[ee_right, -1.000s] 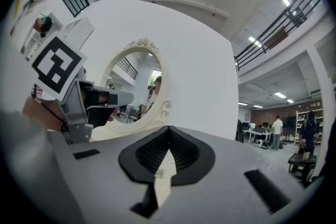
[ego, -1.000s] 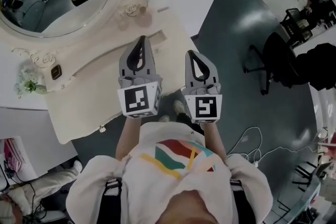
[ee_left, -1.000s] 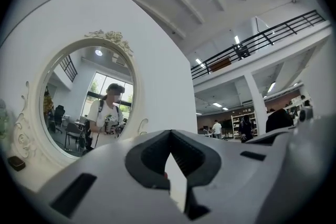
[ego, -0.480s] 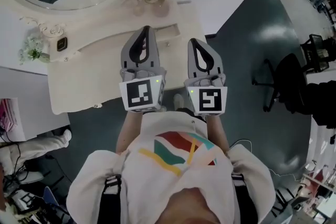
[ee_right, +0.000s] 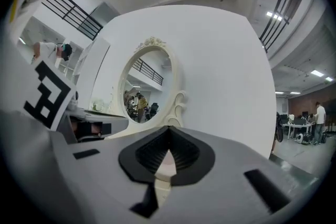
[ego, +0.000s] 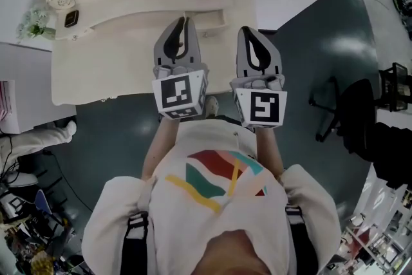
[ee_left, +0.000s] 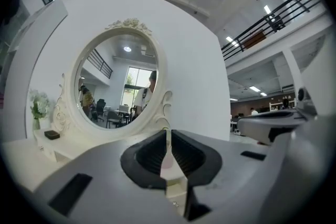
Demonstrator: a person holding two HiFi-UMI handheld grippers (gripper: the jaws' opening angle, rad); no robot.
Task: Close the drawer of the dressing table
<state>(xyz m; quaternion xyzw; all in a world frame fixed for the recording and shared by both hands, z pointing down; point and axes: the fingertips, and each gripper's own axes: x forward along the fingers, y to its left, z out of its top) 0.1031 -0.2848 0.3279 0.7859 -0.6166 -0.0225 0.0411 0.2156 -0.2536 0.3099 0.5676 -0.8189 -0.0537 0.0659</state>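
Ahead, drawer (ego: 211, 19) crosswise, front toward left hand-held gripper (ego: 185, 21) and right hand-held gripper (ego: 248, 30), both closed, empty.

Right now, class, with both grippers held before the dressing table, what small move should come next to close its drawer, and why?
Probably ease the left gripper forward until its shut tips meet the drawer front, which seems to jut from the dressing table just ahead. It and the right gripper are shut and empty, so a push, not a grasp, fits.
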